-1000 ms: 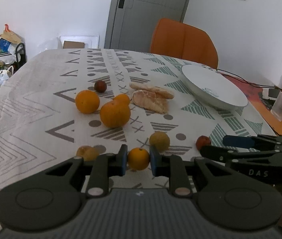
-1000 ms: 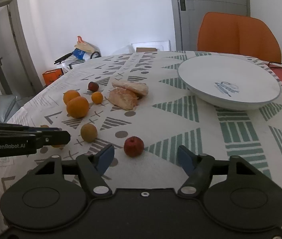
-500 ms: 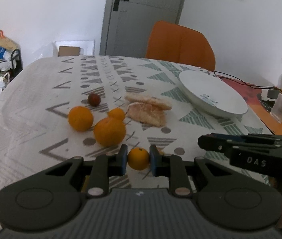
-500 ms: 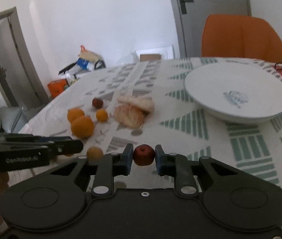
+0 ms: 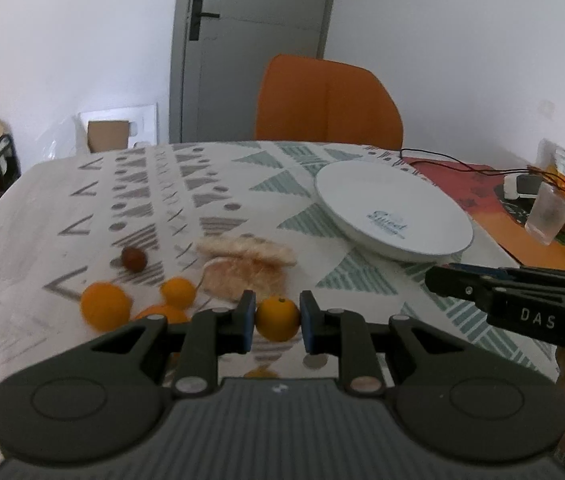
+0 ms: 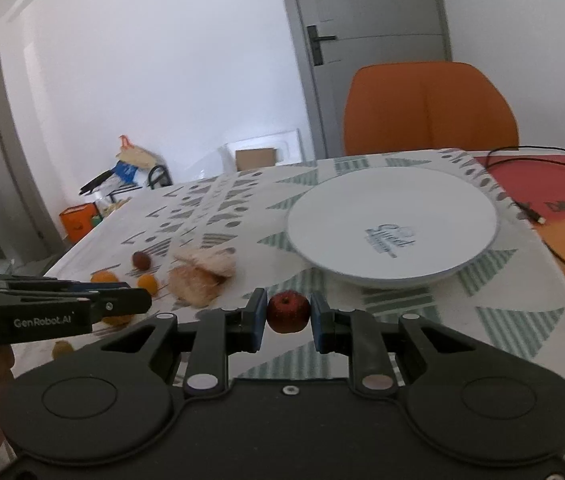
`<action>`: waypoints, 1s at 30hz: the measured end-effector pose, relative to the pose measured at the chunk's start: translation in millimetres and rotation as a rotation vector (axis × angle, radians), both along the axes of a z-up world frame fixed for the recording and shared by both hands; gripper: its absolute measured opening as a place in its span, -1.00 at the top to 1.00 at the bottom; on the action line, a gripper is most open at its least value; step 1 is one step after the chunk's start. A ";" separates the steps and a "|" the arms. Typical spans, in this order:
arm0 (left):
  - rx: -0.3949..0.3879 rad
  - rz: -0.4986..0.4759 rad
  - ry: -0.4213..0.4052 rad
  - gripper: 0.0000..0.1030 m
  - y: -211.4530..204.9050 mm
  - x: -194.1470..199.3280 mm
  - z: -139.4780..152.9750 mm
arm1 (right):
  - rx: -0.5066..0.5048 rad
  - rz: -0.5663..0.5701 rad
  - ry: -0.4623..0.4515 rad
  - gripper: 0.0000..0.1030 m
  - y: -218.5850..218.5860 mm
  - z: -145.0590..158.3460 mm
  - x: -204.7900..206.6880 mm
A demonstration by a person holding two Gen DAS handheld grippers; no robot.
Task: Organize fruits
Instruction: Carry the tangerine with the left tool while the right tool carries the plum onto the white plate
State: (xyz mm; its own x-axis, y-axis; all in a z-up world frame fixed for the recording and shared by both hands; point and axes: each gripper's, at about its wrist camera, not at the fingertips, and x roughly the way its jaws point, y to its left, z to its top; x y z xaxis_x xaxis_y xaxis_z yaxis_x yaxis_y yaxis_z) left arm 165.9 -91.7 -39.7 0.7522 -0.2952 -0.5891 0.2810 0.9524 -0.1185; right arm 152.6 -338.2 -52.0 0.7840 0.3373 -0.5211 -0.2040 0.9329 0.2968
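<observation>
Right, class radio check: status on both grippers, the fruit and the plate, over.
Left gripper shut on small orange. Right gripper shut on red fruit. White plate empty, path clear.

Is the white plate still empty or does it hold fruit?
Empty. In both views the white plate shows only its printed logo; no fruit lies on it.

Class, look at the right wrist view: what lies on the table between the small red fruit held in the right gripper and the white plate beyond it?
Nothing: in the right wrist view only bare patterned tablecloth separates the red fruit in the right gripper from the white plate.
</observation>
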 end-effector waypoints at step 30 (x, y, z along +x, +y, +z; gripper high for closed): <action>-0.008 -0.106 -0.065 0.57 -79.7 76.9 14.5 | 0.001 -0.133 -0.039 0.58 -44.9 -5.8 45.7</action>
